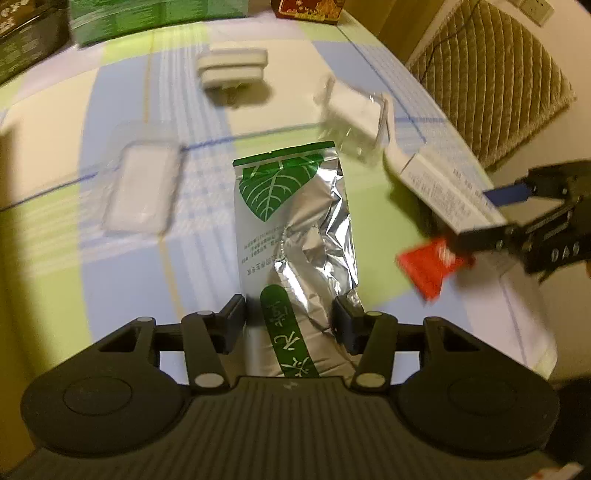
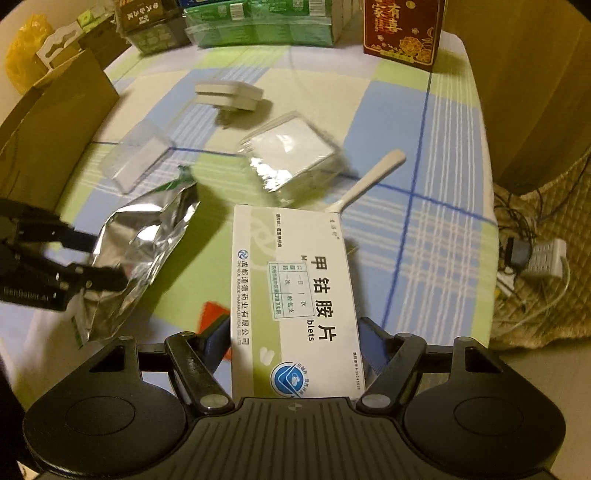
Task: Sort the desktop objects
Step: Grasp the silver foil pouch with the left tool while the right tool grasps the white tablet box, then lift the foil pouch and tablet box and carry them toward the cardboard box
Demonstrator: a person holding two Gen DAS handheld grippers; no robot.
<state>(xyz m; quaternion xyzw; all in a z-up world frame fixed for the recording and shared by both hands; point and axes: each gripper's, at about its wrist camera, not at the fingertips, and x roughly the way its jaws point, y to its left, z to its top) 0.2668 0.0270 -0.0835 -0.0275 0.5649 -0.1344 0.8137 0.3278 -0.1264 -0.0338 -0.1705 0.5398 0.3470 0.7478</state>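
Checked tablecloth (image 1: pixel 192 258) | left fingers (image 1: pixel 236 314) clamp foil pouch (image 1: pixel 295 221) | right fingers (image 2: pixel 373 343) clamp medicine box (image 2: pixel 295 295)

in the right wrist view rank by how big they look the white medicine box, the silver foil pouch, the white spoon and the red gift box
1. White medicine box, though nearest the camera.
2. Silver foil pouch.
3. Red gift box, far off and partly cropped.
4. White spoon.

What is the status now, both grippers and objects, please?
Left gripper shut on foil tea pouch. Right gripper shut on medicine box. Both lifted over the table. Red packet and white spoon lie below.
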